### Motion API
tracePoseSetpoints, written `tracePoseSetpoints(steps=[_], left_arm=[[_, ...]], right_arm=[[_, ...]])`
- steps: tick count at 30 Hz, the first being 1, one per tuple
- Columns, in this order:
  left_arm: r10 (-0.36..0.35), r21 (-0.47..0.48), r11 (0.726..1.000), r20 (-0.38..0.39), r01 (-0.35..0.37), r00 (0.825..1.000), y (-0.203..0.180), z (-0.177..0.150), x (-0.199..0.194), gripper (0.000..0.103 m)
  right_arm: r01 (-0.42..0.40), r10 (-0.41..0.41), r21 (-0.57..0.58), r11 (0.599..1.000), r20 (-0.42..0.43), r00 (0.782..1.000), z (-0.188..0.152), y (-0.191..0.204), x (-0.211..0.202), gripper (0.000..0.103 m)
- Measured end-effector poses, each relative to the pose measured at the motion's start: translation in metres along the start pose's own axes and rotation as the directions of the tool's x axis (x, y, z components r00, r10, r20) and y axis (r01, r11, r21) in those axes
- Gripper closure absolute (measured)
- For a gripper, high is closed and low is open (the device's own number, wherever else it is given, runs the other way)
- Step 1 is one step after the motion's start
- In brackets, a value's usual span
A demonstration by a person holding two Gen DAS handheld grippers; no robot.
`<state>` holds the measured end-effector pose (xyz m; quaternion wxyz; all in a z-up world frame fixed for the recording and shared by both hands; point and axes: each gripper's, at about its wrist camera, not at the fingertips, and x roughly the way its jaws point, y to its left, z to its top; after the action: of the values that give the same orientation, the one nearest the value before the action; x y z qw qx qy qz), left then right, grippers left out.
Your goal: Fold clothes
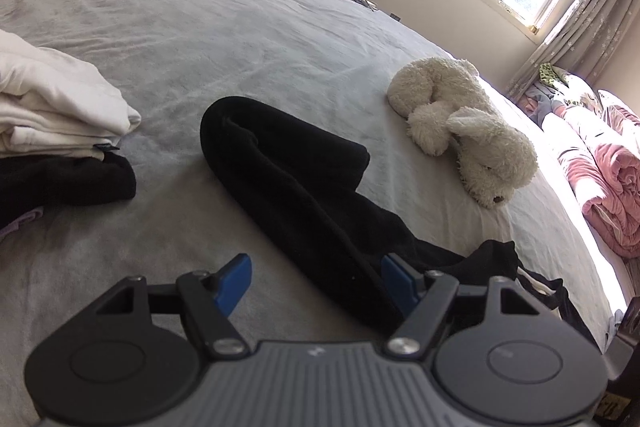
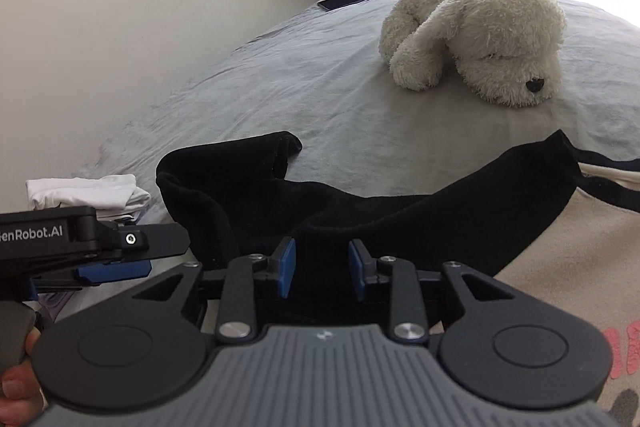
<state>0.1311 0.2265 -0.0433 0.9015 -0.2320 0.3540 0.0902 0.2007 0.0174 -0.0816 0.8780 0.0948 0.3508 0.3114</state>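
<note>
A long black fleece garment (image 1: 288, 163) lies across the grey bed sheet (image 1: 200, 39), doubled back on itself at its far end. My left gripper (image 1: 318, 281) is open wide, and the garment's near part passes between its blue pads, close to the right pad (image 1: 400, 279). In the right wrist view the same black garment (image 2: 360, 211) fills the narrow gap of my right gripper (image 2: 322, 267), whose pads press in on the cloth. The left gripper (image 2: 160, 253) shows from the side at the left, held by a hand (image 2: 16, 383).
A stack of folded white clothes (image 1: 52, 107) sits on a folded black piece (image 1: 80, 179) at the left. A white plush dog (image 1: 460, 123) lies beyond the garment. A pink quilt (image 1: 612, 195) is at the right edge. Beige cloth with pink print (image 2: 560, 287) lies near right.
</note>
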Motion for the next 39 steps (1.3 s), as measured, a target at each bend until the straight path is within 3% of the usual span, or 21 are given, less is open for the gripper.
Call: tracePoseSetpoints(steps=[3,8,14,19,25,28,29,32,33,34,36,39], left_arm=[[0.020,0.052,0.998,-0.006,-0.020,1.000,-0.004,-0.003,0.005,0.030],[0.018,0.107,0.994,0.002,-0.019,1.000,-0.013,-0.011,-0.003,0.030],[0.049,0.165,0.984,0.109,-0.067,0.993,-0.018,0.006,-0.015,0.030],[0.119,0.242,0.958,0.152,-0.153,0.981,-0.019,0.035,0.004,0.030],[0.202,0.378,0.884,0.217,-0.273,0.955,-0.029,0.051,0.041,0.030],[0.207,0.366,0.891,0.201,-0.269,0.958,-0.028,0.046,0.059,0.032],[0.205,0.345,0.901,0.194,-0.263,0.959,-0.027,0.045,0.064,0.034],[0.206,0.288,0.923,0.192,-0.256,0.960,-0.021,0.041,0.071,0.071],[0.207,0.269,0.928,0.203,-0.257,0.957,-0.018,0.041,0.069,0.089],[0.206,0.251,0.933,0.219,-0.259,0.954,-0.015,0.041,0.065,0.095],[0.205,0.213,0.942,0.251,-0.261,0.946,-0.008,0.042,0.059,0.096],[0.228,0.161,0.943,0.327,-0.291,0.917,0.000,0.047,0.040,0.097]], right_arm=[[-0.064,0.062,0.071,0.995,0.039,0.997,-0.014,-0.016,0.000,0.070],[-0.102,0.100,0.041,0.994,0.038,0.994,-0.017,-0.019,-0.005,0.071],[-0.132,0.129,0.061,0.989,0.049,0.990,-0.019,-0.024,-0.006,0.071],[-0.151,0.147,0.090,0.984,0.054,0.988,-0.019,-0.029,-0.005,0.071],[-0.163,0.158,0.109,0.981,0.055,0.986,-0.019,-0.033,-0.004,0.071],[-0.166,0.160,0.114,0.980,0.056,0.985,-0.019,-0.034,-0.004,0.071],[-0.165,0.160,0.113,0.980,0.056,0.986,-0.019,-0.033,-0.004,0.071],[-0.164,0.158,0.111,0.980,0.057,0.986,-0.019,-0.033,-0.004,0.071],[-0.164,0.159,0.111,0.980,0.057,0.986,-0.019,-0.033,-0.005,0.071],[-0.165,0.159,0.111,0.980,0.057,0.986,-0.020,-0.033,-0.005,0.070],[-0.165,0.160,0.111,0.980,0.057,0.986,-0.020,-0.034,-0.005,0.070],[-0.165,0.160,0.110,0.980,0.057,0.985,-0.020,-0.034,-0.005,0.070]])
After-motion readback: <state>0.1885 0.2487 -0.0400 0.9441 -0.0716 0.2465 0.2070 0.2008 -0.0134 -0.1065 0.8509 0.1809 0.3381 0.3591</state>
